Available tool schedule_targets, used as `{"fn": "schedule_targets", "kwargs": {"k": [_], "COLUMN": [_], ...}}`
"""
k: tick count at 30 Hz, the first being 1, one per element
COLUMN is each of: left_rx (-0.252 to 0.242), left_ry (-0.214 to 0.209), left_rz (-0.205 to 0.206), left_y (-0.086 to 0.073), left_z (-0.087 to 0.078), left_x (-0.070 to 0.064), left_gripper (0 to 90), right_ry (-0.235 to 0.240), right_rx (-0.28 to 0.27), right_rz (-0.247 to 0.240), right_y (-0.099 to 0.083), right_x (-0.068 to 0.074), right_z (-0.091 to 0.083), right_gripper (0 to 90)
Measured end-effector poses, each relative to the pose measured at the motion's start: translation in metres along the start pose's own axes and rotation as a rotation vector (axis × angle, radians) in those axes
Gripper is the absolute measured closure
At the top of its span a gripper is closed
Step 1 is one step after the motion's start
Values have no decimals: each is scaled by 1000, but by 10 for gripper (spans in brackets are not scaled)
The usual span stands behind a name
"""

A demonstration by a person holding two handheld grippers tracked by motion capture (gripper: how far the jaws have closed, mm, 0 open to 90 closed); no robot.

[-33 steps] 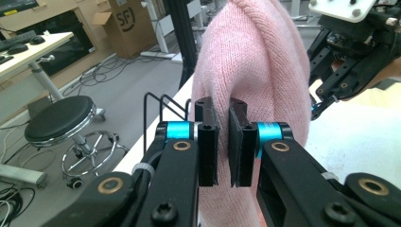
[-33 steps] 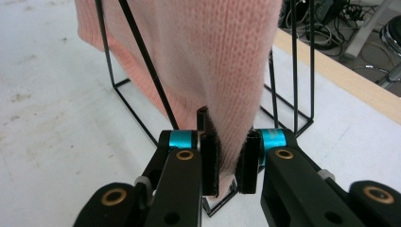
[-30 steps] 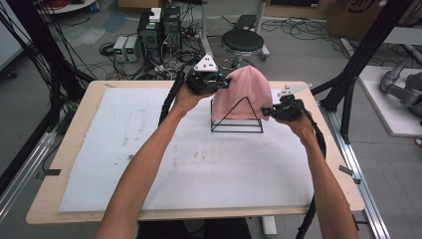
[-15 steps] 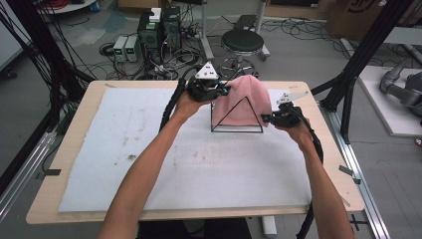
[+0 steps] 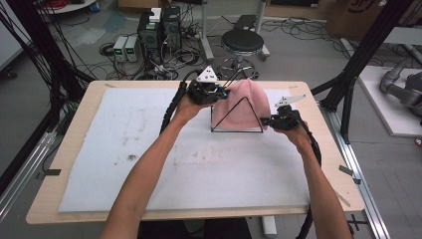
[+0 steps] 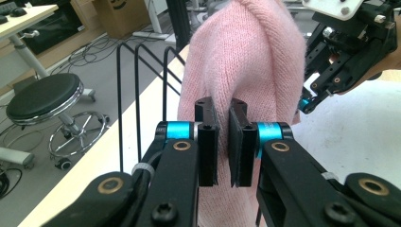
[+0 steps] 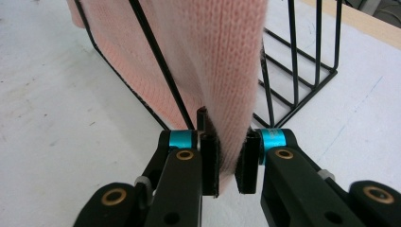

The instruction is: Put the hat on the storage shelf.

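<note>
Both grippers are working at a pink knitted cloth [image 5: 242,102] that is draping over a black wire rack [image 5: 237,123] on the white mat [image 5: 149,149] of the table [image 5: 69,107]. In the high view, the left gripper [image 5: 217,93] is sitting at the cloth's upper left edge, and the right gripper [image 5: 267,121] is sitting at the rack's lower right corner, with the cloth and rack lying between the two.

Seen along the left gripper [image 6: 223,142] in its own view, the jaws are standing narrow, with only a thin gap between the pads. The pink knitted cloth [image 6: 246,61] is hanging straight ahead of the tips and partly behind them; a fold seems to be lying between the pads, though I cannot tell for sure that they are gripping it. The black wire rack [image 6: 142,94] is rising to the left of these jaws, and the other gripper [image 6: 347,45] is showing beyond the cloth at upper right.

Seen along the right gripper [image 7: 229,163] in its own view, the jaws are closing on the lower edge of the pink knitted cloth [image 7: 208,52], which is running down between the pads. One slanting bar of the black wire rack [image 7: 302,80] is crossing in front of the cloth just ahead and left of the tips, and the rack's upright wires are standing ahead to the right. The white mat [image 7: 56,118] is lying below on both sides.
</note>
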State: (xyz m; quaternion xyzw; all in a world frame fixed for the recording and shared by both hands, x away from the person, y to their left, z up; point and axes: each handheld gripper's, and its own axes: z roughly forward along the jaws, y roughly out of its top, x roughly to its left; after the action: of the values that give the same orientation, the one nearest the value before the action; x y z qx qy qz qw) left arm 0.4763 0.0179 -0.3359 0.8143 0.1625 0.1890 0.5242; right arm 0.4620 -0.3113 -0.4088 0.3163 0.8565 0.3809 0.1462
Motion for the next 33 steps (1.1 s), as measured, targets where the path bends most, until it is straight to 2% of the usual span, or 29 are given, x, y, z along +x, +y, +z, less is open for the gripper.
{"fn": "schedule_targets", "kwargs": {"k": [13,23,33], "left_rx": [18,28,30], "left_ry": [-13,-19,-20], "left_rz": [-17,-17,-16], "left_y": [-15,-17,-17], "left_z": [5,7,9], "left_x": [0,-1,0], "left_gripper": [835,835,834], "right_ry": [-10,-12,-16], "right_rx": [38,62,62], "right_rz": [-8,-2,2], "right_y": [-3,-5,-6], "right_x": [-1,-2,-3], "right_z": [10,15,16], "right_gripper": [839,839,838]}}
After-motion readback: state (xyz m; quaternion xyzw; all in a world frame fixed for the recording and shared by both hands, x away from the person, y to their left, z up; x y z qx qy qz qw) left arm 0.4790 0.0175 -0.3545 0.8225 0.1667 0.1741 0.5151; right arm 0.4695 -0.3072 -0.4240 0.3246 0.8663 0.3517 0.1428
